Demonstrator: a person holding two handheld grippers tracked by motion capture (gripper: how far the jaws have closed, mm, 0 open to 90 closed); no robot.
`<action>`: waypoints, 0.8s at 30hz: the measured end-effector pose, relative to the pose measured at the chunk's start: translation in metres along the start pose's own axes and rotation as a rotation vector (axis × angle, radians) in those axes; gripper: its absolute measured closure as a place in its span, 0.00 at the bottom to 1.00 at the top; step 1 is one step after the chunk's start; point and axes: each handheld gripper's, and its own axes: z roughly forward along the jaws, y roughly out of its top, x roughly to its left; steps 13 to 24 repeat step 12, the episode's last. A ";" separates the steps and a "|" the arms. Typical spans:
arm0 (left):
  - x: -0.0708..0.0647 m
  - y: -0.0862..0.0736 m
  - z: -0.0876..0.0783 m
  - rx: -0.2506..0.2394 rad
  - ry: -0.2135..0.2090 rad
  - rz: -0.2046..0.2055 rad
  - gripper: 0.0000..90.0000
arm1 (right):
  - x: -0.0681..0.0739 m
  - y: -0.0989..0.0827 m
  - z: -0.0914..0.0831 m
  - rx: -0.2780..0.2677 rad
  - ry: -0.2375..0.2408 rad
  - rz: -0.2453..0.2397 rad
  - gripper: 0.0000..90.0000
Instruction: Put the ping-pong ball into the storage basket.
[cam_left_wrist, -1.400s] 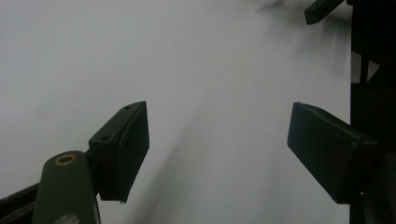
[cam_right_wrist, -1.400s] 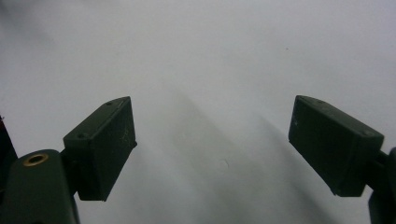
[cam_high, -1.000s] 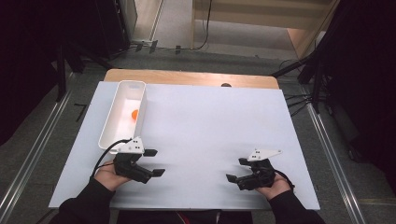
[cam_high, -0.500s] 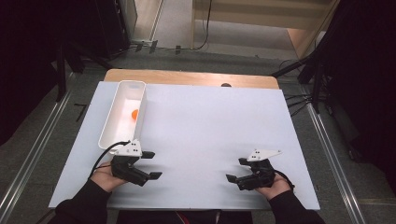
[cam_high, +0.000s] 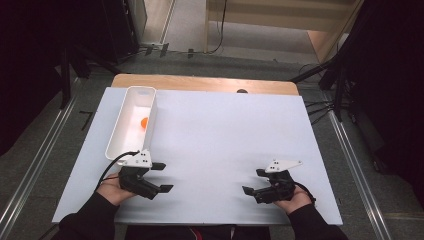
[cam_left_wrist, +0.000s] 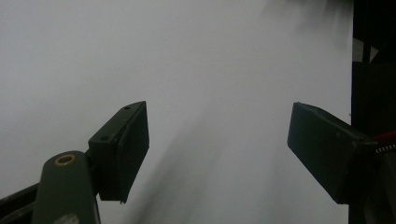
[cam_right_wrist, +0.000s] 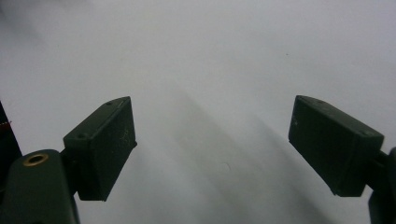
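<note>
Orange ball (cam_high: 144, 121) sits in white bin (cam_high: 116, 139) — looks placed already. Left tool (cam_high: 161, 177) and right tool (cam_high: 253, 182) rest on surface (cam_high: 225, 130), jaws wide, empty — little left.

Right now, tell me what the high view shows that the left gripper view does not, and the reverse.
The high view alone takes in the white bin at the table's far left with a small orange thing inside, both hands, and the right gripper. The left gripper view alone gives a close look between its own two black pads, which stand apart with nothing between them. Both share the left gripper and the white table surface.
</note>
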 end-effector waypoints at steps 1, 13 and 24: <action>0.000 0.000 0.000 0.000 0.000 0.000 0.24 | 0.000 0.000 0.000 0.001 0.001 -0.002 0.15; 0.001 -0.001 0.002 -0.006 -0.004 0.003 0.24 | -0.001 0.000 -0.002 -0.005 -0.011 0.004 0.15; 0.001 -0.001 0.002 -0.006 -0.004 0.003 0.24 | -0.001 0.000 -0.002 -0.005 -0.011 0.004 0.15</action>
